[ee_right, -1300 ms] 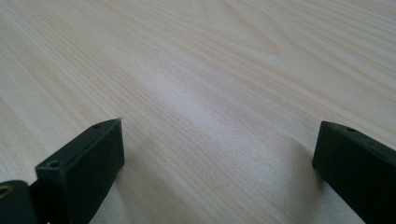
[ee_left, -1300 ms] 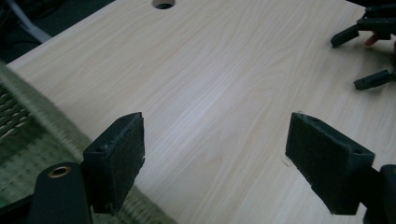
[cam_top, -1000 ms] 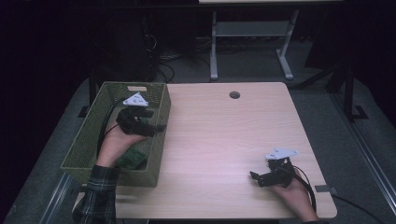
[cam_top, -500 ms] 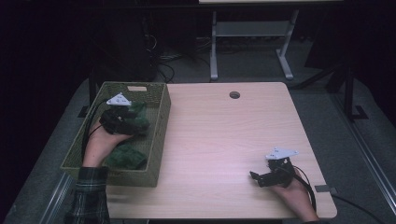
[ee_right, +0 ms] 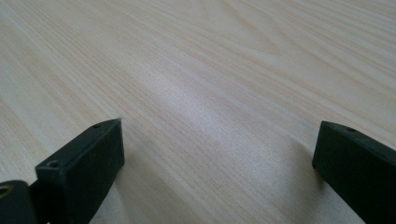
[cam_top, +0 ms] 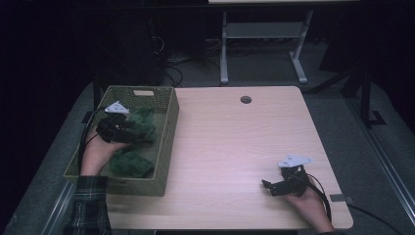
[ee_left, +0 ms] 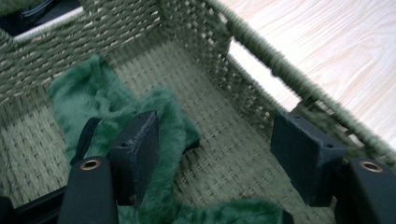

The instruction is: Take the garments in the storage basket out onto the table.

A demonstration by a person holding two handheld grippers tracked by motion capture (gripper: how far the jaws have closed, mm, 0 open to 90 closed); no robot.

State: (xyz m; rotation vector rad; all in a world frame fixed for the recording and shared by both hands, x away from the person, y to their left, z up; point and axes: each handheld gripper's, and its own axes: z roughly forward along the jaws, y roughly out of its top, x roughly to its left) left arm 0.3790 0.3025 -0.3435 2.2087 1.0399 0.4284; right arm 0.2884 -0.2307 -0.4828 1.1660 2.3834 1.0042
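Observation:
A woven green basket [cam_top: 168,134] stands on the left of the wooden table [cam_top: 235,142], with fuzzy green cloth [cam_top: 128,165] lying in it. My left gripper [cam_top: 133,130] hangs inside the basket, low over the cloth. In the left gripper view its jaws [ee_left: 219,140] have just been closing but stand open. The green cloth [ee_left: 93,93] lies against one pad and partly in the gap, while the other pad is free beside the basket wall [ee_left: 261,46]. My right gripper [cam_top: 267,186] rests open at the front right, nothing between its jaws [ee_right: 219,140] but bare table [ee_right: 210,70].
A round cable hole [cam_top: 245,100] sits near the table's far edge. A white-legged stand [cam_top: 259,54] is on the floor beyond the table. A cable [cam_top: 323,200] trails from the right gripper toward the front edge.
My left hand moved leftward from the basket's right side toward its middle and sank a little onto the green cloth. The right hand stayed put.

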